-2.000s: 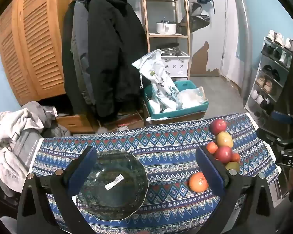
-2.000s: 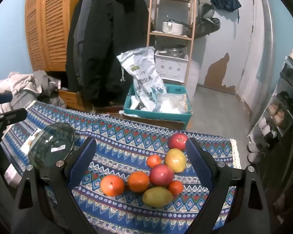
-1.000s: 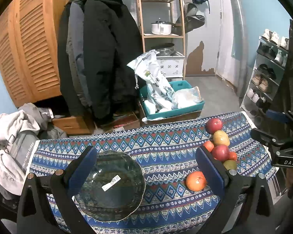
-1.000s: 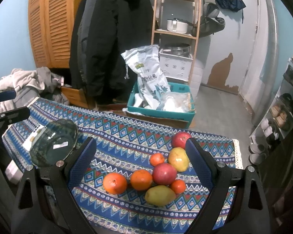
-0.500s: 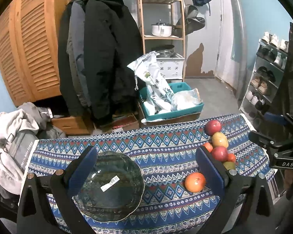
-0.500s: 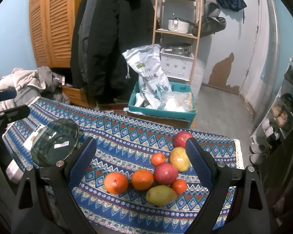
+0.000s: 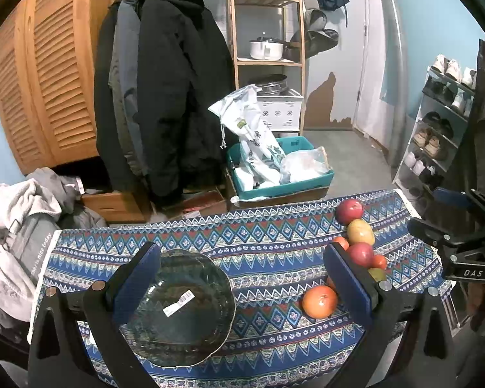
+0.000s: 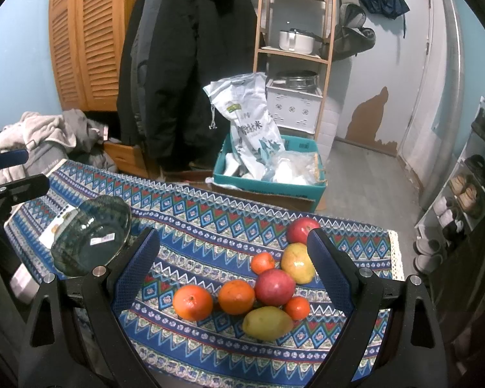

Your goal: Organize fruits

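Several fruits lie in a cluster on the patterned tablecloth: two oranges, a red apple, a yellow-green mango, a yellow mango, a far red apple and small tangerines. A dark glass bowl with a white sticker sits at the cloth's left end, empty. My left gripper hovers open above the bowl and cloth. My right gripper hangs open over the fruit cluster, holding nothing.
Beyond the table stand a teal crate with white bags, hanging dark coats, a wooden shelf with pots and a shoe rack. Grey clothes are piled left of the table. A flat packet lies under the bowl.
Both views have shifted only slightly; the fruits and bowl stay in place. Both grippers remain open.
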